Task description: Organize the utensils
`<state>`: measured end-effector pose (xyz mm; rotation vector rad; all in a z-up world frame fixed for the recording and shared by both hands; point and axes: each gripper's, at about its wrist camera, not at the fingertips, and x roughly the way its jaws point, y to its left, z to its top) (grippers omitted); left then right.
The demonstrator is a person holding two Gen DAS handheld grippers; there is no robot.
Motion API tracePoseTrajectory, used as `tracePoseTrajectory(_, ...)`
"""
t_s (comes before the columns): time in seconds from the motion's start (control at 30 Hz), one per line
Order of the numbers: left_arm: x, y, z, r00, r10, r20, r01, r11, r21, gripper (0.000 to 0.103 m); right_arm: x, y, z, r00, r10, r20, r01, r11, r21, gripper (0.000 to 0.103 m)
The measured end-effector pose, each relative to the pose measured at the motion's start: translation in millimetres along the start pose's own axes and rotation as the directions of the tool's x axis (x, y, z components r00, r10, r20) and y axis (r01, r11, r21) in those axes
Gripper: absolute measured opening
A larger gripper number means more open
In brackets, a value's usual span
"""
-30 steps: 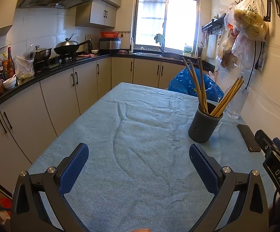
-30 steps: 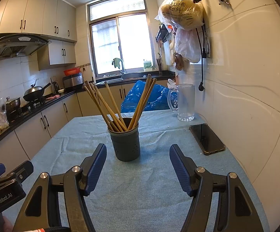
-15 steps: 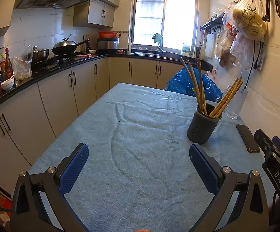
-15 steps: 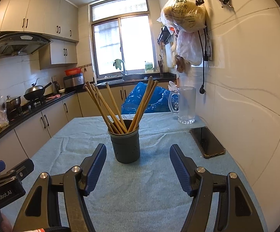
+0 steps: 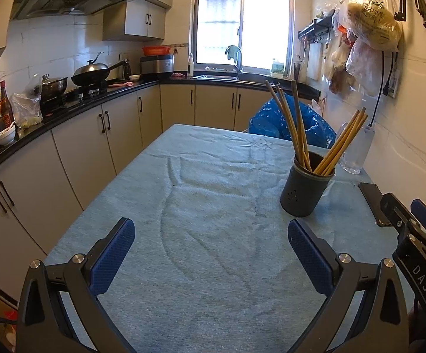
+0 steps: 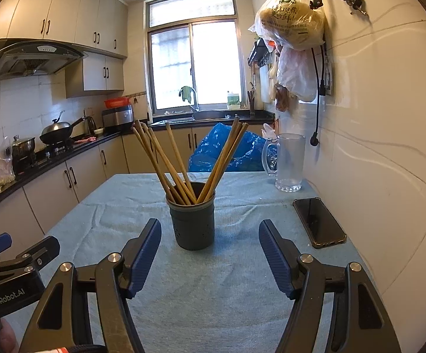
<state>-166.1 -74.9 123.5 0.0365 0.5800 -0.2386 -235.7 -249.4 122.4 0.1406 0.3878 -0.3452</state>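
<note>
The chopsticks already stand in the dark holder on the bench, so the sorting looks finished or not begun. The right claw is wide open and empty, with the holder just ahead of its gap. The left claw is also open, holding nothing, and the holder is ahead to its right. A next move would need a careful approach.

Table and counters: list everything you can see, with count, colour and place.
holder: one, dark grey, mid table, upright
chopsticks: several, wooden, standing in holder, fanned out
phone: one, black, on table by wall
mug: one, clear glass, far corner of table by wall
cloth: one, pale blue, covers table
blue bag: one, behind table
wok: one, dark, on stove
hanging bags: a few, clear plastic, on wall hooks
left gripper: jaws open, empty
right gripper: jaws open, empty, facing holder
</note>
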Motion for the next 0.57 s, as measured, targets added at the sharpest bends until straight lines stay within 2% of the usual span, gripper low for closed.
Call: tracePoseTrajectory(0.57, 18, -5, 4, 1.000, 0.008, -0.030, -0.007, 1.000, 0.014, 0.103, 17, -2, -6, 0.999, 0.001, -0.054, -0.001, 1.000, -0.002, 0.073)
